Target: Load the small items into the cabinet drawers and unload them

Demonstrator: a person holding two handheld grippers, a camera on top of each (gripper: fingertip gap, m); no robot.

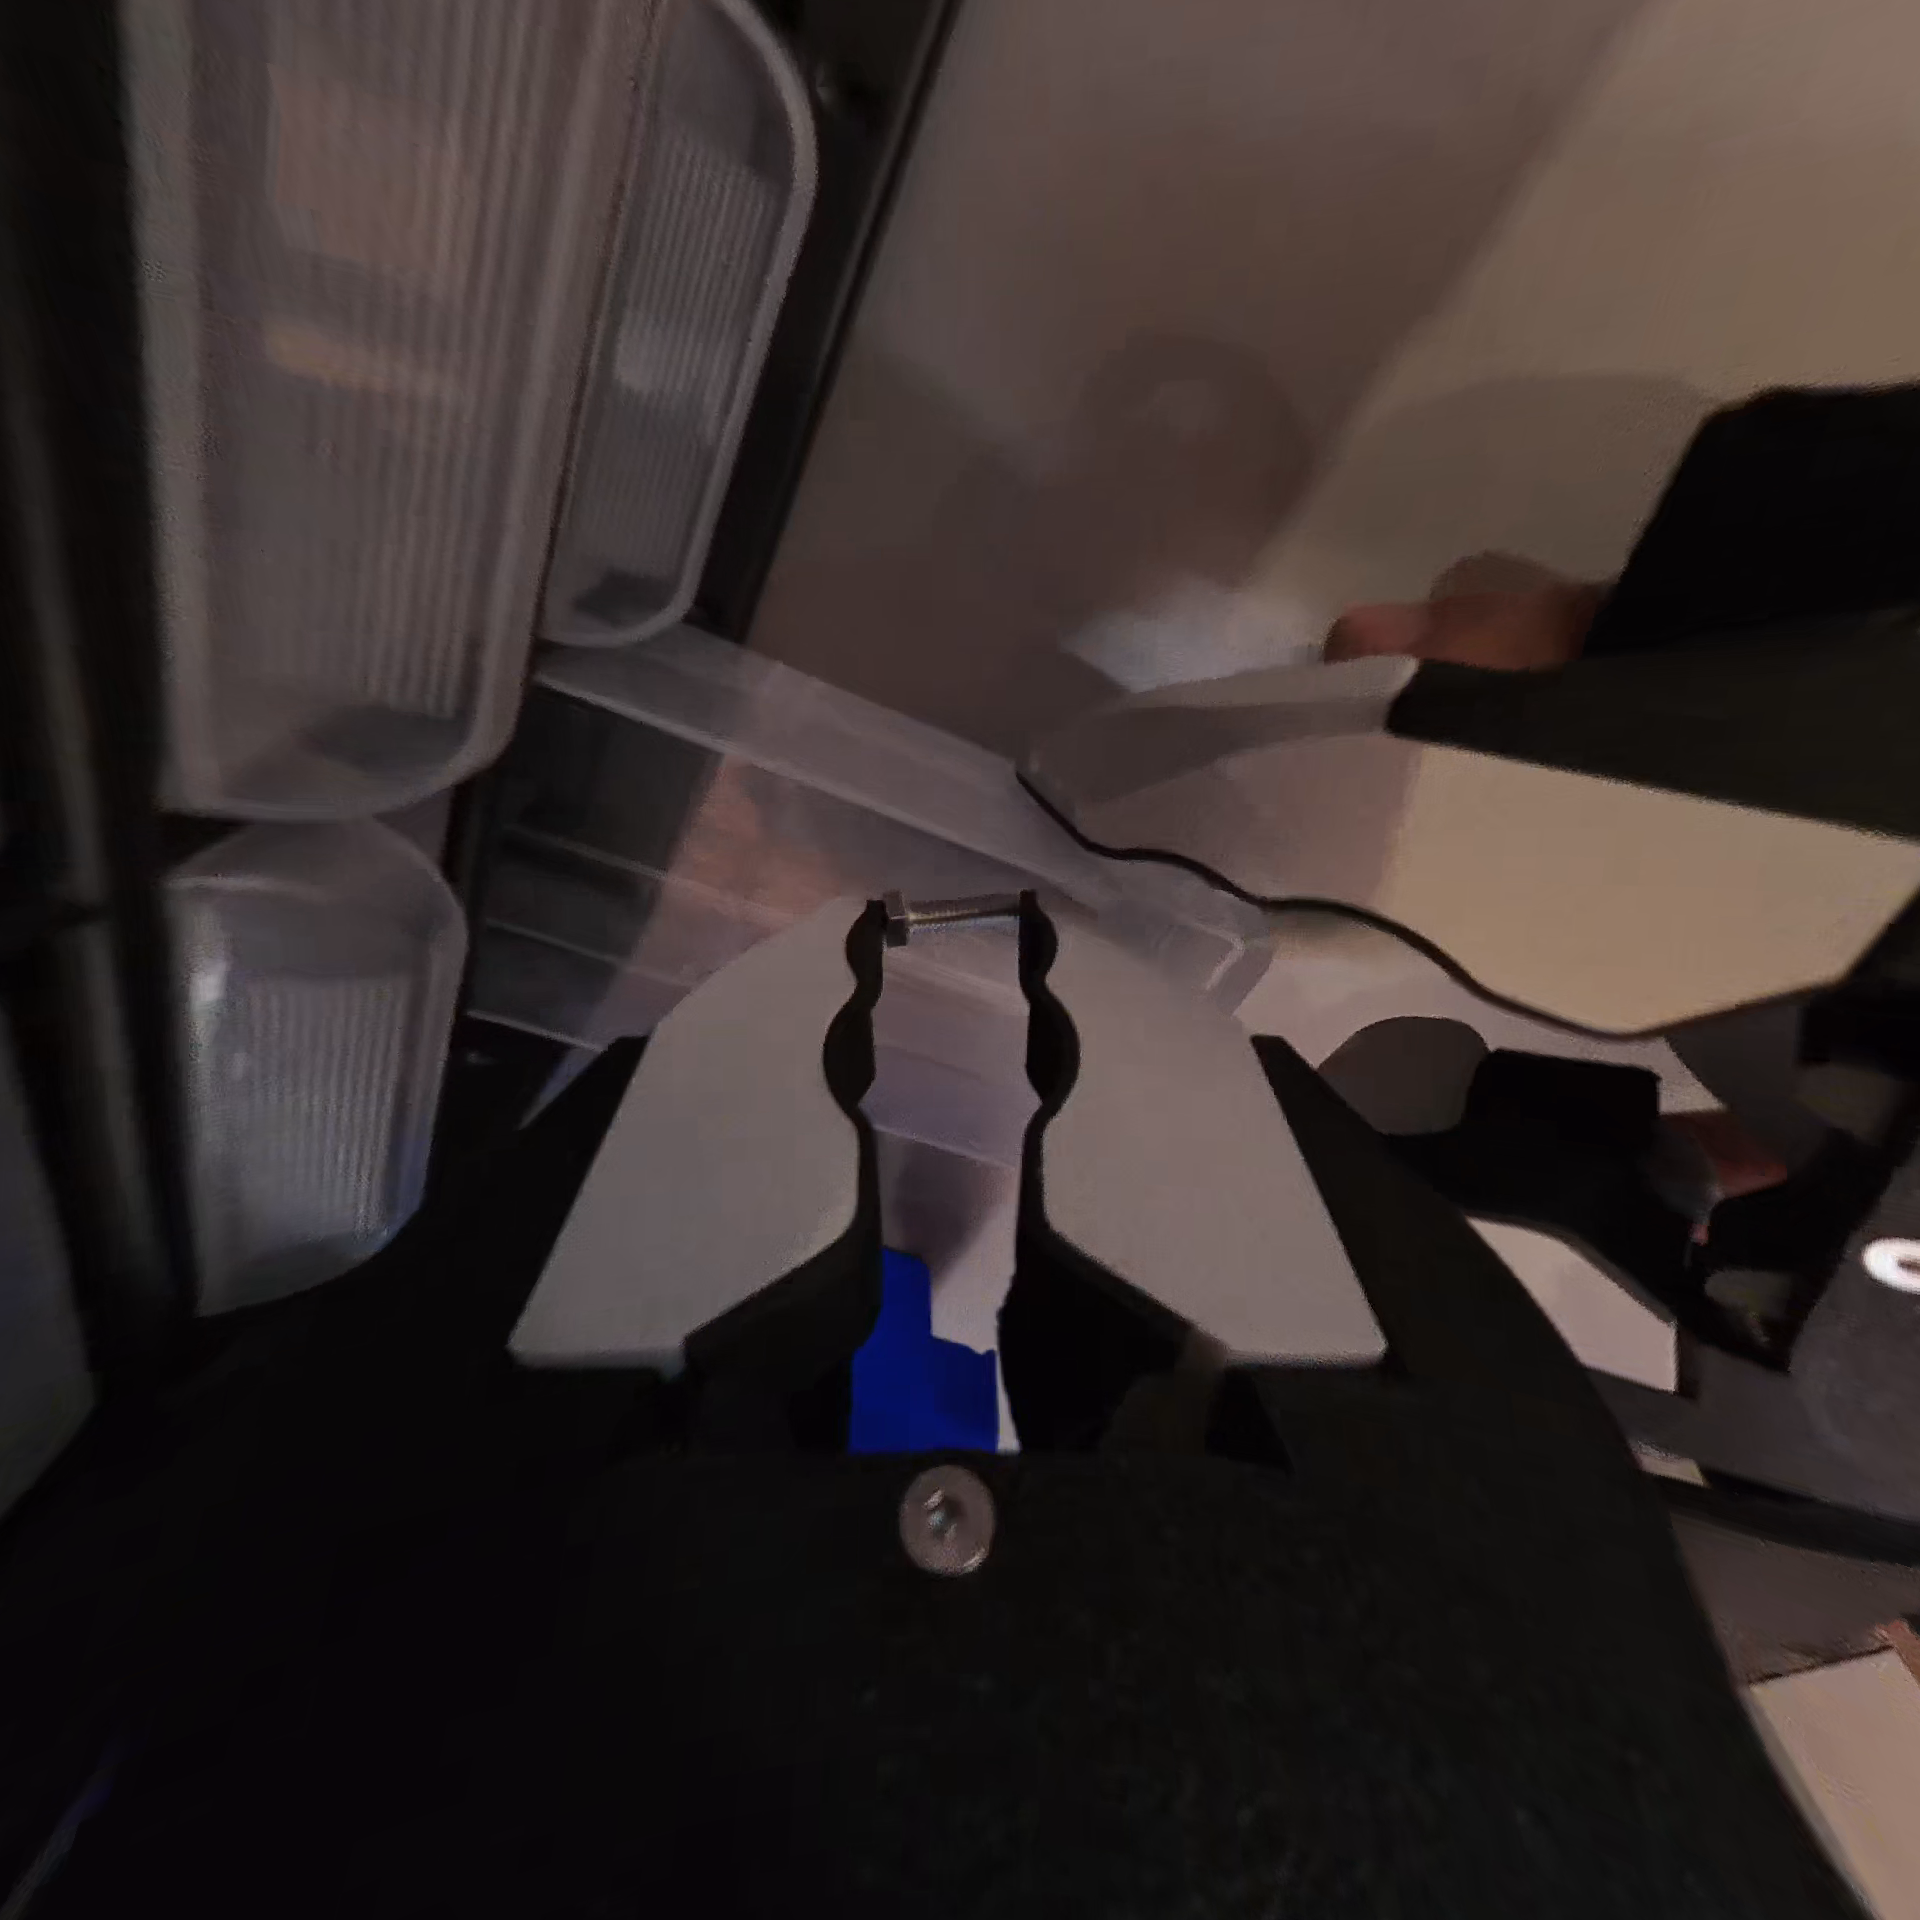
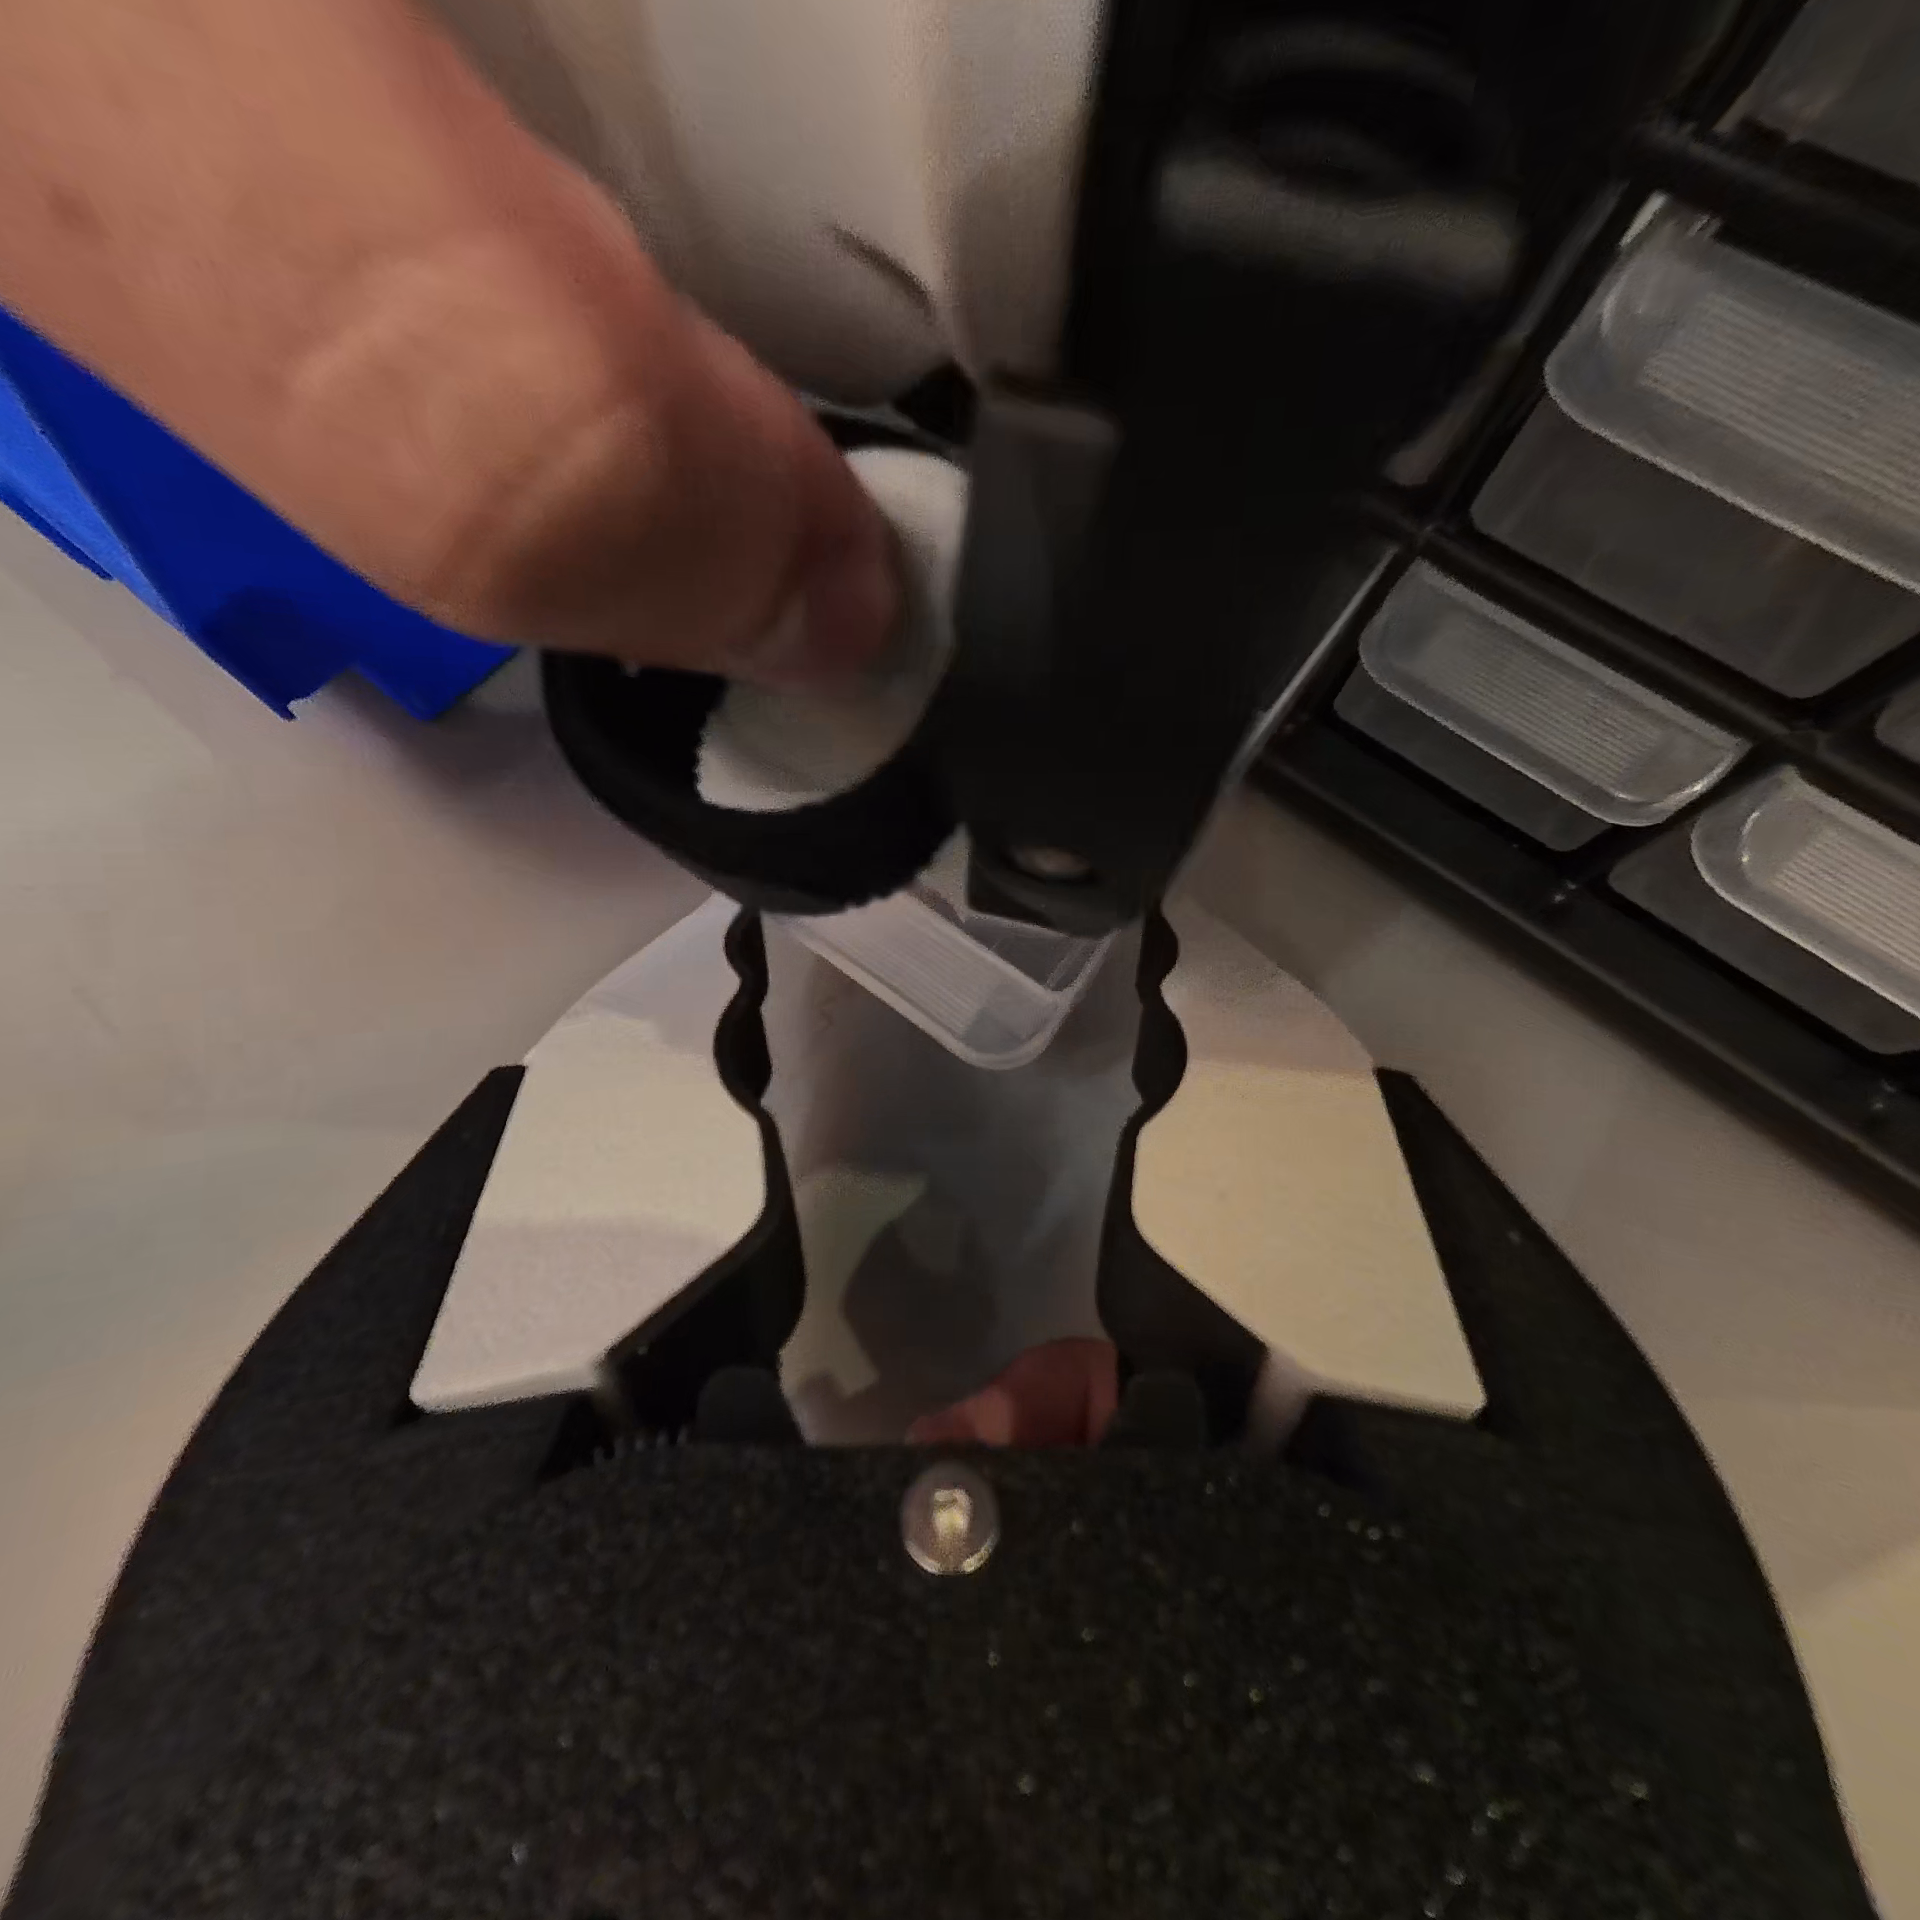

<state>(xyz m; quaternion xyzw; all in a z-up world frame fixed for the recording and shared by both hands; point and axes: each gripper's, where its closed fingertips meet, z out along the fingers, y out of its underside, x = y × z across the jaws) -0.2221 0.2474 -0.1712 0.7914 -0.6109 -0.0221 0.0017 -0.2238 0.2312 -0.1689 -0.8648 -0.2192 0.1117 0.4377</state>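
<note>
My left gripper [image 1: 951,920] is shut on a small metal bolt [image 1: 966,911], held crosswise between its fingertips. It hangs over a clear plastic drawer [image 1: 831,790] pulled out of the black cabinet [image 1: 62,727]. My right gripper [image 2: 945,930] is open, with the drawer's front corner [image 2: 966,997] between its fingertips; I cannot tell if it touches. The right gripper also shows in the left wrist view [image 1: 1195,727], beside the drawer's rim. The left gripper's black body [image 2: 1091,540] and the hand on it fill the top of the right wrist view.
Closed translucent drawers [image 1: 343,416] fill the cabinet front, also at the right in the right wrist view [image 2: 1714,468]. A blue bin [image 2: 260,582] stands on the pale table [image 2: 260,1039] at the left. A black cable [image 1: 1299,904] runs past the drawer.
</note>
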